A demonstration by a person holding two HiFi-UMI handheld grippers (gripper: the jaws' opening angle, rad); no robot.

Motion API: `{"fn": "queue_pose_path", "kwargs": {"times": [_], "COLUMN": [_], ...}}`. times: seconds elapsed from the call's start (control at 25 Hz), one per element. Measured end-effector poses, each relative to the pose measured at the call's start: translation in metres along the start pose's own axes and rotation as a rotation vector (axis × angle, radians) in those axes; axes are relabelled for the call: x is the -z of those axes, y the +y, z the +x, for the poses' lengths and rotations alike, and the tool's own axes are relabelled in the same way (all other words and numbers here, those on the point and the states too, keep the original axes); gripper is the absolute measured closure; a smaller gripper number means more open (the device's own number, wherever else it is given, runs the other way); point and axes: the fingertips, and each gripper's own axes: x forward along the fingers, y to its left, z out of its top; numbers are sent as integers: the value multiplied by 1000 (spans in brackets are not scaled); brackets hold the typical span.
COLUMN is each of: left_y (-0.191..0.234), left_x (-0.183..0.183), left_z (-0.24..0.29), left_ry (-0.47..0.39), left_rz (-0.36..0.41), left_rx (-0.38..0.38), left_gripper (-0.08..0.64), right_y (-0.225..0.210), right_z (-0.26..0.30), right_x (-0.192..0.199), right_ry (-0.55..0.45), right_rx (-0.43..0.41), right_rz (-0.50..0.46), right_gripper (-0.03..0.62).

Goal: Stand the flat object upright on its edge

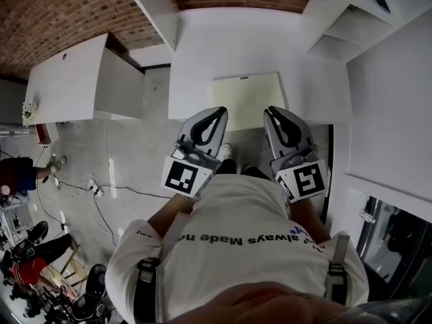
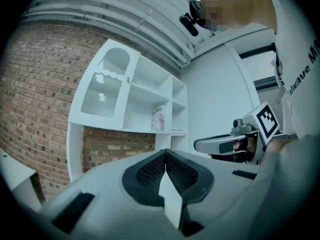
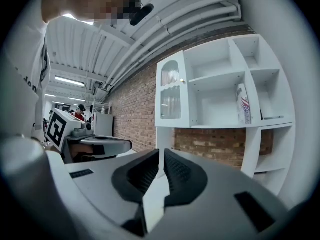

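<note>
A pale yellow flat board point(image 1: 248, 98) lies flat on the white table point(image 1: 196, 66) in front of me in the head view. My left gripper point(image 1: 217, 111) and right gripper point(image 1: 271, 111) are held side by side at the table's near edge, level, tips just short of the board. Both are shut with nothing between the jaws. In the left gripper view the shut left gripper point(image 2: 166, 152) points at a shelf, with the right gripper point(image 2: 225, 144) beside it. The right gripper view shows its shut jaws point(image 3: 161, 153) and the left gripper point(image 3: 95, 145). Neither gripper view shows the board.
A white shelf unit point(image 1: 337, 32) stands against the brick wall point(image 1: 61, 12) behind the table, with a printed box point(image 3: 243, 104) on one shelf. A second white table point(image 1: 74, 79) stands to the left. Cables point(image 1: 101, 187) lie on the grey floor.
</note>
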Motion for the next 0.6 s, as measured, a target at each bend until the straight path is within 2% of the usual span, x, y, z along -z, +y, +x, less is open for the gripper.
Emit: {"fn": "queue_pose_path", "kwargs": {"times": [0.2, 0.6], "left_y": [21, 25], "left_x": [0, 5], "left_z": [7, 28], "left_ry": [5, 31], "left_rz": [3, 10], "left_rx": [17, 15], "left_gripper": [549, 549], "right_y": [0, -18], "right_z": [19, 31], "right_x": [0, 0], "right_ry": [3, 18], "right_rx": [18, 7], "right_rz": [8, 33], "right_gripper": [558, 558]}}
